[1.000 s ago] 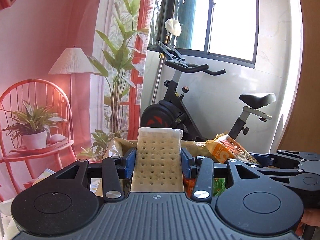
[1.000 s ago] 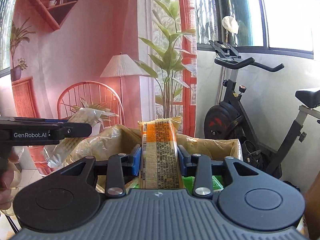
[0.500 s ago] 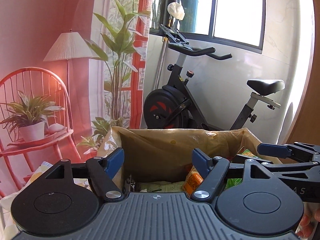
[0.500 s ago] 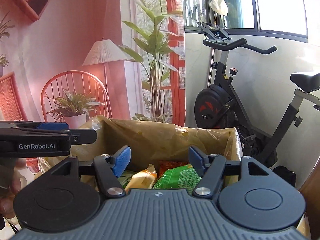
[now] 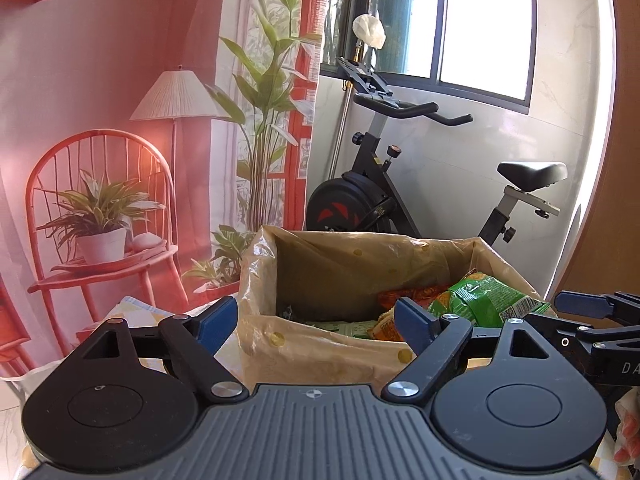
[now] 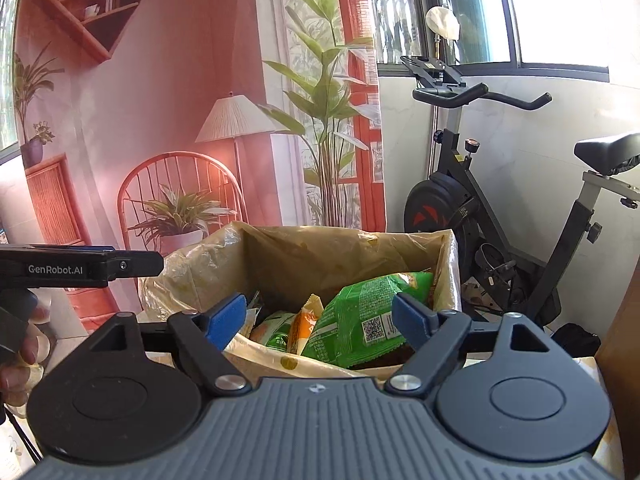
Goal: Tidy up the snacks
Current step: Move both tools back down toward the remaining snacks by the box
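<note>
A box lined with a yellowish plastic bag (image 5: 320,344) (image 6: 192,272) stands right in front of both grippers. It holds several snack packs: a green pack (image 5: 480,300) (image 6: 360,320), an orange pack (image 6: 304,324) and a red-orange one (image 5: 412,294). My left gripper (image 5: 316,322) is open and empty, just before the box's near rim. My right gripper (image 6: 320,318) is open and empty over the near rim. Each gripper shows at the edge of the other's view: the right one (image 5: 592,316), the left one (image 6: 80,266).
An exercise bike (image 5: 380,200) (image 6: 480,216) stands behind the box against a white wall under a window. A printed backdrop with a red chair and plants (image 5: 100,216) hangs at the left. A wooden panel (image 5: 608,200) is at the right.
Both grippers opened and let go of their packs, a pale perforated one on the left and an orange one on the right. Both then drew back from the box.
</note>
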`<state>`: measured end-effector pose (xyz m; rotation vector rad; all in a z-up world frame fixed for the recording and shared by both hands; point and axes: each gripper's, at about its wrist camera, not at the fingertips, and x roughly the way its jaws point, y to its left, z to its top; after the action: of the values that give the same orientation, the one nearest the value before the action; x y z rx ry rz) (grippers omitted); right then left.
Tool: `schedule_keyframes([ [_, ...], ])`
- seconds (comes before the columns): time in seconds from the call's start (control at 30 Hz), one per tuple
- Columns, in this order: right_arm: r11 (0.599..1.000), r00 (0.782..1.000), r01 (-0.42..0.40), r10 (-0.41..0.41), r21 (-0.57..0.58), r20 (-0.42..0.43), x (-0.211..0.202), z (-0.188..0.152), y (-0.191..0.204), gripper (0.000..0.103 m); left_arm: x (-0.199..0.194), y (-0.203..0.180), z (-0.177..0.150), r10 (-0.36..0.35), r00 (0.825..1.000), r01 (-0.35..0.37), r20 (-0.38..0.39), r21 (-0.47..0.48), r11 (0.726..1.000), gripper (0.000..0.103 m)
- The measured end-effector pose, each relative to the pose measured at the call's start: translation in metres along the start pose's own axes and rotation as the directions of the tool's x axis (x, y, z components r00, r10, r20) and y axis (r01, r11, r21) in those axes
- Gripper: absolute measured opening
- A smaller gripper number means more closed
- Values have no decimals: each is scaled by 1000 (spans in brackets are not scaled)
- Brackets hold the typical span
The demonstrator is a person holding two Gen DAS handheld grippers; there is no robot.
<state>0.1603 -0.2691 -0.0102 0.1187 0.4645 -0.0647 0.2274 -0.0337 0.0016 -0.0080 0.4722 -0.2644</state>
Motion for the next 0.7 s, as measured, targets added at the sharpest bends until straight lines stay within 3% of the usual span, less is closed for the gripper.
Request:
schedule_keyframes([
  [0.4, 999, 1000, -19, 20, 44, -20, -42, -53, -8, 82, -38, 14, -70, 51, 995, -56, -81, -69, 996, 86],
  [0.7, 999, 995, -21, 25, 44, -100, -44, -101, -15, 82, -34, 5, -129, 42, 982, -63, -184, -111, 992, 83],
])
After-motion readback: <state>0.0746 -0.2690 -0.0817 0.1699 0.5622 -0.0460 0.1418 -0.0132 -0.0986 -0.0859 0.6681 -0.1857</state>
